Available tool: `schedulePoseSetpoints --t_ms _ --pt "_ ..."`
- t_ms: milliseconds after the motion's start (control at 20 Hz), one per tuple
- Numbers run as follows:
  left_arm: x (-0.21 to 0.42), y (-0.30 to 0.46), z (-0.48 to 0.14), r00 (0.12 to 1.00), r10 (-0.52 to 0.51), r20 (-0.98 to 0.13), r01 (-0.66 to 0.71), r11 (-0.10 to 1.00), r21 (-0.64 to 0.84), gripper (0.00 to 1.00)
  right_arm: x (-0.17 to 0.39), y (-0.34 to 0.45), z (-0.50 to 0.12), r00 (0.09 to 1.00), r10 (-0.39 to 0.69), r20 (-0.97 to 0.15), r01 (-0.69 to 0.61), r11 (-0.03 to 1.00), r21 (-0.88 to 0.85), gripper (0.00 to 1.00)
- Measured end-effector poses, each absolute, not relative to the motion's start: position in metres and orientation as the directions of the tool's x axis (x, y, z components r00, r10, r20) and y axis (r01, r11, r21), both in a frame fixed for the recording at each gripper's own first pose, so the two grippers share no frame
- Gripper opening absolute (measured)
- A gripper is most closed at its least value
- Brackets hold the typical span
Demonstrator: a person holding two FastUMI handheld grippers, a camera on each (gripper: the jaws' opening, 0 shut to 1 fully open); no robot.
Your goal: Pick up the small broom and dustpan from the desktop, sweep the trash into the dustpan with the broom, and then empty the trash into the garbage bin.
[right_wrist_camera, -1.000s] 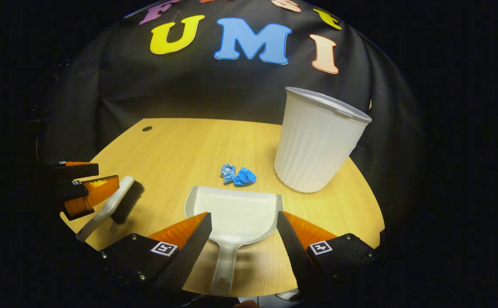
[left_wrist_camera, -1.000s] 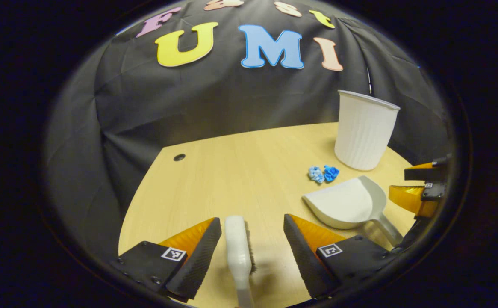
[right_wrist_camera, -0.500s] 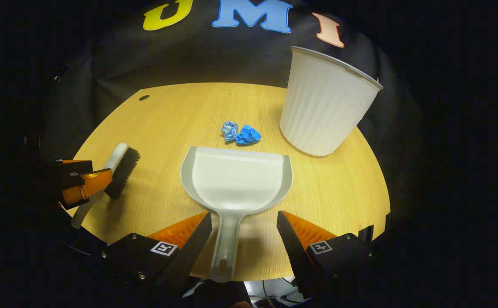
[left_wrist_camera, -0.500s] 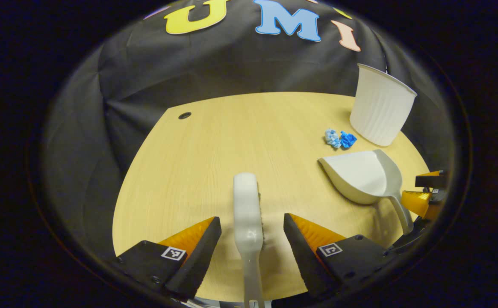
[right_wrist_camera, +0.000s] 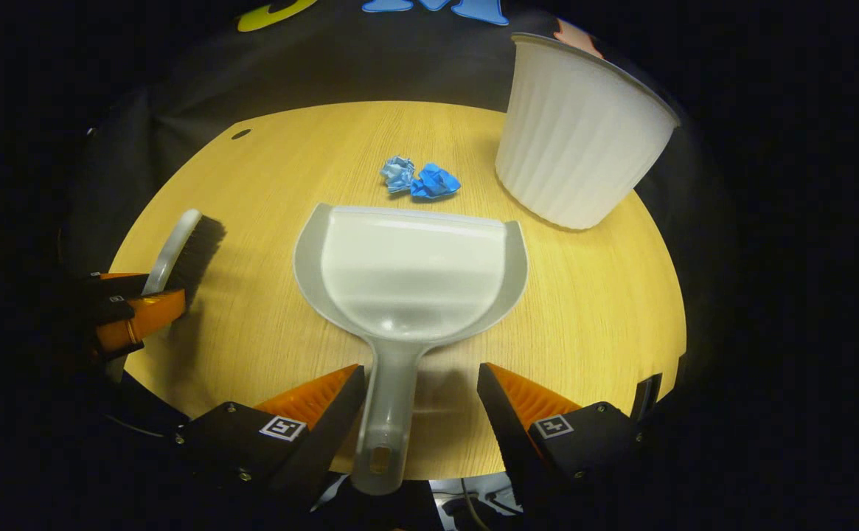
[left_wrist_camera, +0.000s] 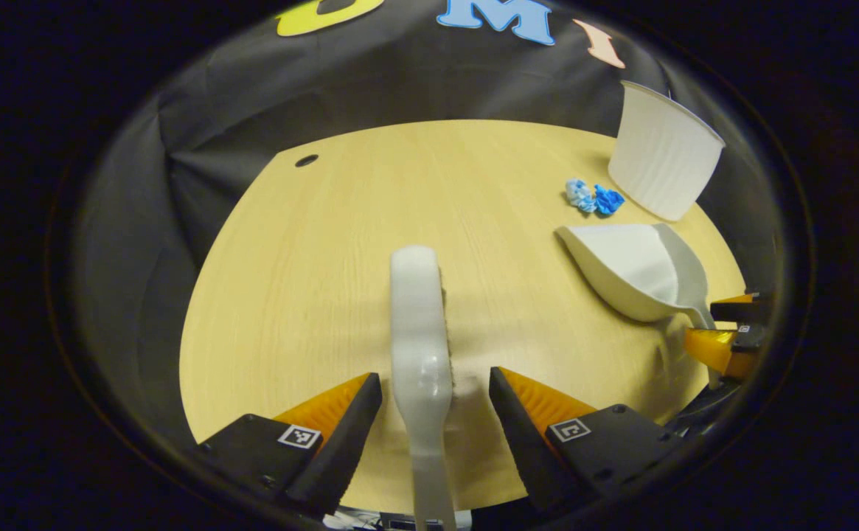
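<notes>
On the wooden desktop (left_wrist_camera: 311,280) the small broom (left_wrist_camera: 418,324) lies between the wide-spread fingers of the left gripper (left_wrist_camera: 435,413), its handle untouched by either pad. Seen from the right gripper view, the right gripper (right_wrist_camera: 420,413) also stands wide, straddling the dustpan (right_wrist_camera: 411,273) handle without pressing it. Two blue trash wads (right_wrist_camera: 420,179) sit just beyond the dustpan's lip, near the white ribbed garbage bin (right_wrist_camera: 580,140). Square coded markers (right_wrist_camera: 282,427) on the fingers carry no readable writing.
</notes>
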State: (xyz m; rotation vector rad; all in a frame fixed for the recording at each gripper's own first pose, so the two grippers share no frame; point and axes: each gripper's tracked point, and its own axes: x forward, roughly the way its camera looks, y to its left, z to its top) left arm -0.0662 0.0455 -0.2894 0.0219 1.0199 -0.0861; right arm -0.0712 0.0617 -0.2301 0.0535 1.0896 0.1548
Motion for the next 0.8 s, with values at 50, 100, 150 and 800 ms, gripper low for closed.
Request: schedulePoseSetpoints --t_ms 50,100,150,800 --pt "-0.066 0.044 -0.293 0.513 -0.064 -0.856 0.080 0.996 -0.027 1.00 -0.070 0.064 -0.233 0.446 0.156 -0.881 -0.103 0.987 0.123 1.00" --pt "-0.066 0.043 -0.295 0.506 -0.065 -0.860 0.076 0.997 -0.031 0.97 -0.069 0.065 -0.236 0.440 0.156 -0.884 -0.106 0.987 0.121 0.96" --pt "-0.066 0.042 -0.298 0.496 -0.071 -0.865 0.074 0.997 -0.039 0.95 -0.068 0.065 -0.237 0.436 0.155 -0.887 -0.109 0.987 0.119 0.95" --pt "-0.050 0.051 -0.311 0.451 -0.045 -0.892 0.092 0.996 -0.004 0.56 -0.059 0.079 -0.249 0.387 0.185 -0.903 -0.118 0.982 0.151 0.41"
